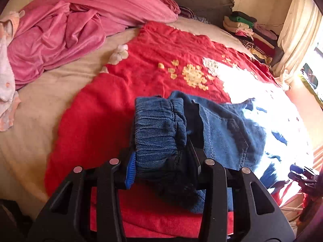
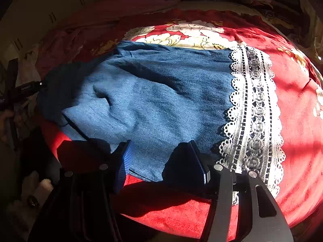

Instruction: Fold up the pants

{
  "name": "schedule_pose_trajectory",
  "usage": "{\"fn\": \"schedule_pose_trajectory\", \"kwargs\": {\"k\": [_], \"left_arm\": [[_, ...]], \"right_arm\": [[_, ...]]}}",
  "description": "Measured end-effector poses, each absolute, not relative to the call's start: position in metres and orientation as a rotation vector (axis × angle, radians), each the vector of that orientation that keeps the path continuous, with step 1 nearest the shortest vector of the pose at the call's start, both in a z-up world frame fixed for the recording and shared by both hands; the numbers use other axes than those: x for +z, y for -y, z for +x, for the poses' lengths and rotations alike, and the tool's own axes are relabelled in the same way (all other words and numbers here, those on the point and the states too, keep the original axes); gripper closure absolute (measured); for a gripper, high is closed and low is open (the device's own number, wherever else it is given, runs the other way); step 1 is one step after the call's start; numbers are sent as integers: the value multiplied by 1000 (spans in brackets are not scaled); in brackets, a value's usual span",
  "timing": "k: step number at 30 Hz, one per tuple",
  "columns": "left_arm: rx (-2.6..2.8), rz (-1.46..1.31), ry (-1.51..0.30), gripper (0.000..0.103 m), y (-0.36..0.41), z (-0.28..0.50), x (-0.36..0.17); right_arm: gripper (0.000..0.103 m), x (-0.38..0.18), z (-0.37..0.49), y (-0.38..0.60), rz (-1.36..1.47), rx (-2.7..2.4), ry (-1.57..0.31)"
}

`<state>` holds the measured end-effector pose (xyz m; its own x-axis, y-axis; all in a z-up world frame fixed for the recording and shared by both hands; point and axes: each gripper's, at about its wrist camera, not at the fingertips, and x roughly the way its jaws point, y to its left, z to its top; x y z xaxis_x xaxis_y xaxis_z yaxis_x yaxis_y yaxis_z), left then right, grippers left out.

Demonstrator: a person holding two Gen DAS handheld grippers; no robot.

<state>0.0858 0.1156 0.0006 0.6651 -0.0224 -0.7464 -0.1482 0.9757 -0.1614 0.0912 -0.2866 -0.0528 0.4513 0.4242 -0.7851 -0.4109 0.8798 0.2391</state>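
Blue denim pants (image 1: 222, 129) lie on a red flowered blanket (image 1: 153, 60). My left gripper (image 1: 161, 153) is shut on the gathered elastic waistband (image 1: 159, 125), bunched between its fingers. In the right wrist view the pant leg (image 2: 153, 100) spreads flat, with a white lace hem (image 2: 254, 113) at the right. My right gripper (image 2: 161, 161) stands open with the leg's near edge between its fingers, which are apart from the cloth. The left gripper shows at the far left (image 2: 22, 90).
A pink blanket (image 1: 84, 24) is heaped at the bed's back left. A stack of folded clothes (image 1: 248, 30) sits at the back right by a curtain (image 1: 298, 32). Strong sunlight washes out the bed's right side.
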Motion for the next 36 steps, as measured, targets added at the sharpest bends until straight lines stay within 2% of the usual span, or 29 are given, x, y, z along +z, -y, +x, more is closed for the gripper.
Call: {"fn": "schedule_pose_trajectory", "kwargs": {"k": [3, 7, 10, 11, 12, 21, 29, 36], "left_arm": [[97, -202, -821, 70, -122, 83, 4], [129, -182, -883, 69, -126, 92, -27], [137, -201, -884, 62, -130, 93, -39], [143, -219, -885, 56, -134, 93, -39], [152, -231, -885, 51, -137, 91, -37], [121, -223, -772, 50, -130, 51, 30], [-146, -143, -755, 46, -57, 111, 65], [-342, -58, -860, 46, 20, 180, 35]], "right_arm": [[42, -55, 87, 284, 10, 521, -967], [38, -59, 86, 278, -43, 520, -959], [38, -60, 87, 281, -28, 529, -960], [38, -59, 87, 282, -22, 534, -961], [38, -58, 87, 284, -18, 539, -962], [38, -14, 102, 352, 189, 498, -834], [37, -12, 185, 404, 303, 410, -869], [40, -42, 245, 403, 269, 455, -949]]}}
